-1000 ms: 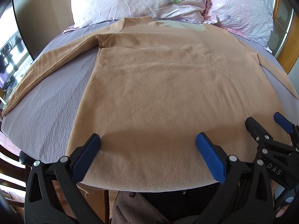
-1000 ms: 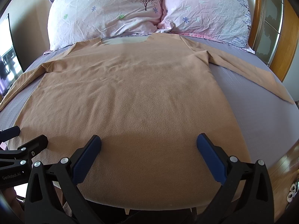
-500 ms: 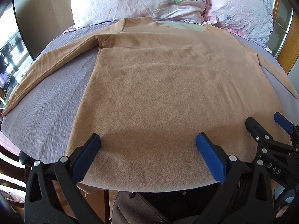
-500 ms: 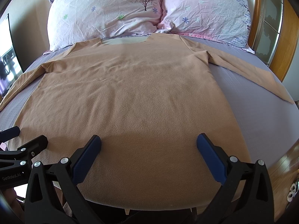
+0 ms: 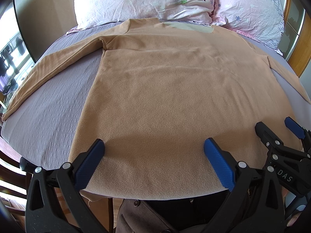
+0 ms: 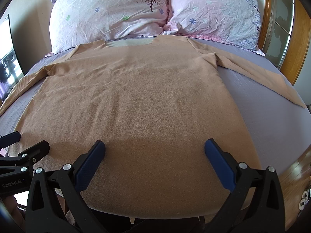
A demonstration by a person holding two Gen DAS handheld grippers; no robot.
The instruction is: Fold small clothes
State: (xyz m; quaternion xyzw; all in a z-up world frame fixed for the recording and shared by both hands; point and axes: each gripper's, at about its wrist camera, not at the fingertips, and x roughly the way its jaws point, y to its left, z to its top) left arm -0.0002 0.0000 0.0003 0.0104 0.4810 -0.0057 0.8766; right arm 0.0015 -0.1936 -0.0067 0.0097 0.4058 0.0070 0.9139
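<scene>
A bedroom: a bed with a lilac sheet (image 5: 50,104) and two floral pillows (image 6: 108,13) at the far end. A tan long-sleeved fleece top (image 5: 175,89) lies flat and face-up on the sheet, collar far, hem near, sleeves spread out to left and right. Its long axis runs straight away from both tools. The left gripper (image 5: 153,155) and right gripper (image 6: 154,155) hover side by side just over the near hem, jaws spread wide, pinching nothing. Each stands nearest its own hem corner, so the first fold likely starts from that edge
</scene>
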